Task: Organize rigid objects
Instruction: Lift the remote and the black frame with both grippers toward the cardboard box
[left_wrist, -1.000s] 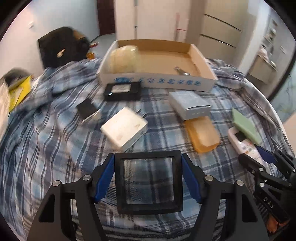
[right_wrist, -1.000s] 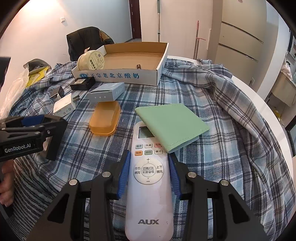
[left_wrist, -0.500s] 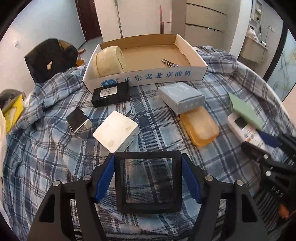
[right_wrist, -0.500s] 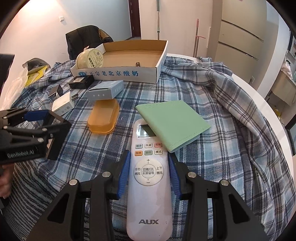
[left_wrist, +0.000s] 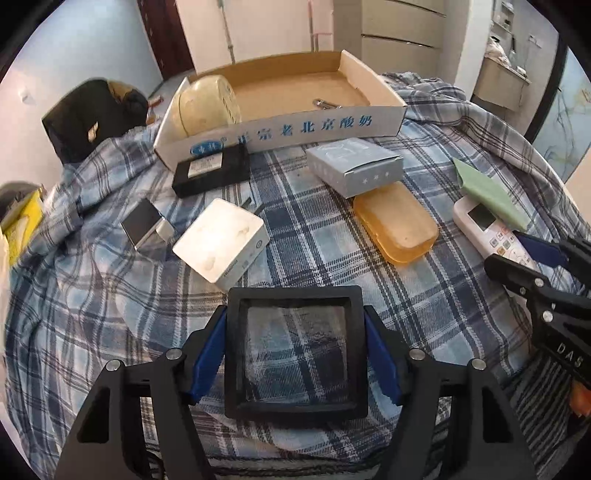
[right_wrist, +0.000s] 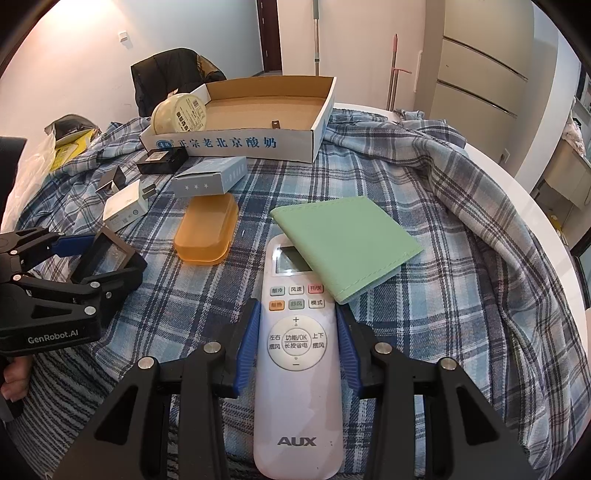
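The black square frame, a flat case with a clear window, sits at six o'clock in the left wrist view, clamped between the blue pads of the left gripper, which stands roughly half open and presses on both its side edges. Plaid cloth shows through the window. In the right wrist view this frame appears at nine o'clock, tilted, held above the cloth.

The white remote lies at six o'clock in the right wrist view, gripped across its middle by the right gripper, whose jaws are narrowed onto its two long sides. Its screen end is tucked under the corner of a green wallet at one o'clock from it.

Outward in the left wrist view: a white charger block just beyond the frame at eleven o'clock, a small mirrored cube at ten o'clock, an orange translucent case at one o'clock touching a grey carton, and a black flat box against the front wall of the cardboard tray at twelve o'clock. Inside the tray a cream round tub lies on its side in the left corner, and a small metal item, too small to tell, rests near the middle
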